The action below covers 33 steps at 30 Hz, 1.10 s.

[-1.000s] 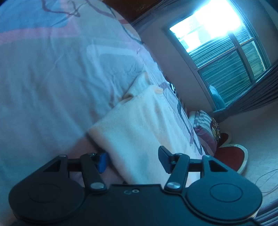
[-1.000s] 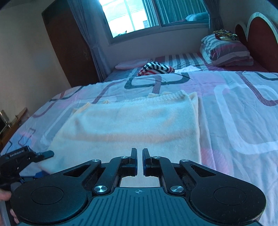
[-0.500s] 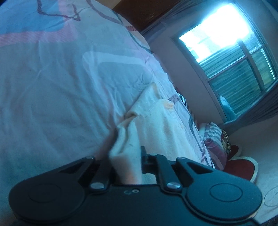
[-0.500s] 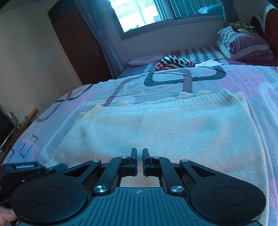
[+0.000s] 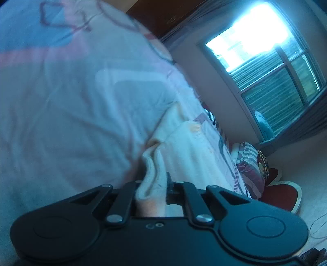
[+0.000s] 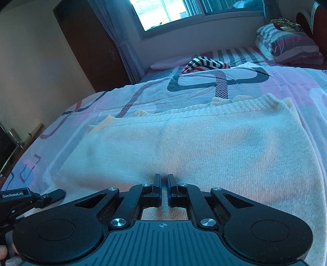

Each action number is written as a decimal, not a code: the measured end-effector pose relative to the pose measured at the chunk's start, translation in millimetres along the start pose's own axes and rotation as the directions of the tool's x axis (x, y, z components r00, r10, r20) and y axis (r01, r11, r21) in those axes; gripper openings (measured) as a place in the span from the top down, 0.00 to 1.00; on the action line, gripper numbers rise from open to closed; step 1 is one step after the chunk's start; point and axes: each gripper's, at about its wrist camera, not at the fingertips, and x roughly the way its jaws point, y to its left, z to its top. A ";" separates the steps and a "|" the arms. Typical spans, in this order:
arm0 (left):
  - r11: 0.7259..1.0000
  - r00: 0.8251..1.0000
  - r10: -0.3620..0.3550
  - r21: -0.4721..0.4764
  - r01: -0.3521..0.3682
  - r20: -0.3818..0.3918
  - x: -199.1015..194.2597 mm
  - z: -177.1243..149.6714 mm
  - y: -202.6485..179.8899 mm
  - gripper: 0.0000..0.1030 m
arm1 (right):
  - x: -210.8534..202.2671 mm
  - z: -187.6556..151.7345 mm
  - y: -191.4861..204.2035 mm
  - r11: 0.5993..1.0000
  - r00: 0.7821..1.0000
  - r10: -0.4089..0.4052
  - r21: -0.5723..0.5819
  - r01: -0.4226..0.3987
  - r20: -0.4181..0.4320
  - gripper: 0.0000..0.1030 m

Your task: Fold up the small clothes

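A cream knit sweater lies folded flat on the patterned bedspread; it also shows in the left wrist view. My left gripper is shut on the sweater's near corner, with a bunch of cloth standing up between the jaws. It also shows at the left edge of the right wrist view. My right gripper is shut with nothing visibly between the jaws, over the middle of the sweater's near edge.
A striped garment lies further up the bed. Striped pillows rest by the red headboard. A window, curtain and dark wooden wardrobe stand behind the bed.
My left gripper closed on the sweater's corner and has lifted it slightly. My right gripper stayed shut and moved forward over the sweater's near edge.
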 end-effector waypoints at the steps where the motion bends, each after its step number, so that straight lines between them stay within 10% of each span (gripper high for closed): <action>1: 0.999 1.000 -0.013 0.031 0.013 0.018 -4.6 0.5 -9.5 0.94 | 0.0 0.0 0.0 1.000 1.000 0.000 0.000 0.000 0.000 0.95; 5: 0.969 0.998 -0.060 0.240 0.052 0.027 -16.3 -6.3 -71.1 0.94 | -10.8 3.8 -8.9 0.999 0.999 0.009 0.051 -0.010 0.031 0.95; 16: 0.748 0.968 -0.097 0.624 0.225 -0.233 14.4 -123.2 -212.6 0.94 | -116.9 12.6 -106.8 0.948 0.970 -0.113 0.317 0.041 0.213 0.94; 20: 0.686 0.893 0.035 0.660 0.304 -0.448 42.4 -177.9 -225.2 0.55 | -151.9 5.9 -138.3 0.928 0.968 -0.131 0.370 0.043 0.216 0.94; 23: 0.633 0.906 -0.082 0.681 0.369 -0.415 12.5 -173.9 -225.5 0.38 | -161.3 3.9 -141.4 0.929 0.967 -0.131 0.368 0.043 0.217 0.90; 26: 0.661 0.947 -0.108 0.689 0.297 -0.304 -1.4 -139.7 -215.3 0.25 | -168.0 3.5 -139.1 0.931 0.969 -0.100 0.364 0.011 0.227 0.62; 29: 0.707 0.981 -0.038 0.688 0.161 -0.190 12.4 -97.8 -195.1 0.24 | -160.6 6.1 -125.6 0.944 0.972 -0.031 0.328 -0.049 0.233 0.58; 33: 0.739 0.977 0.099 0.671 0.056 -0.190 51.1 -65.5 -175.9 0.29 | -130.2 13.8 -105.5 0.956 0.982 0.061 0.273 -0.110 0.180 0.58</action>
